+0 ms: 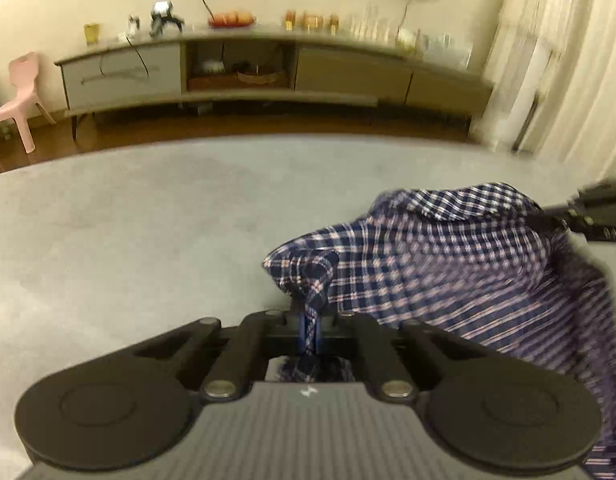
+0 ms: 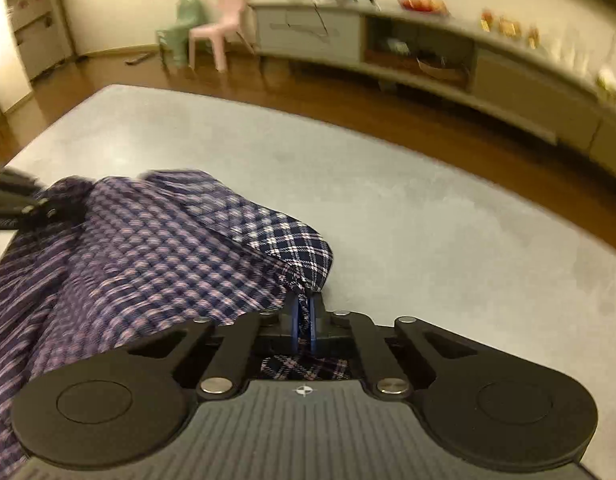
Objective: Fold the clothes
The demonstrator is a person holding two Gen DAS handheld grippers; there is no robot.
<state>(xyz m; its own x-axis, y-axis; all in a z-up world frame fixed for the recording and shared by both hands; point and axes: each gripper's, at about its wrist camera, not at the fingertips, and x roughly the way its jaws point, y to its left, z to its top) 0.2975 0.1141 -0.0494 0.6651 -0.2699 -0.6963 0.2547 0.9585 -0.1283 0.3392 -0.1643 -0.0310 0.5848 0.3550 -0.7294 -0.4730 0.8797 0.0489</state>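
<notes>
A navy and white plaid shirt [image 1: 447,256] hangs stretched between my two grippers above a grey surface [image 1: 128,240]. My left gripper [image 1: 309,330] is shut on one bunched edge of the shirt. My right gripper [image 2: 304,320] is shut on the opposite edge of the shirt [image 2: 160,240]. The right gripper shows at the right edge of the left wrist view [image 1: 587,212], and the left gripper at the left edge of the right wrist view [image 2: 16,204]. The cloth drapes down between them; its lower part is hidden.
The grey surface [image 2: 427,232] spreads ahead to a rounded far edge, with wood floor beyond. A long low cabinet [image 1: 268,68] with glasses and fruit stands at the wall. A pink chair [image 1: 20,96] is at the left, curtains [image 1: 567,60] at the right.
</notes>
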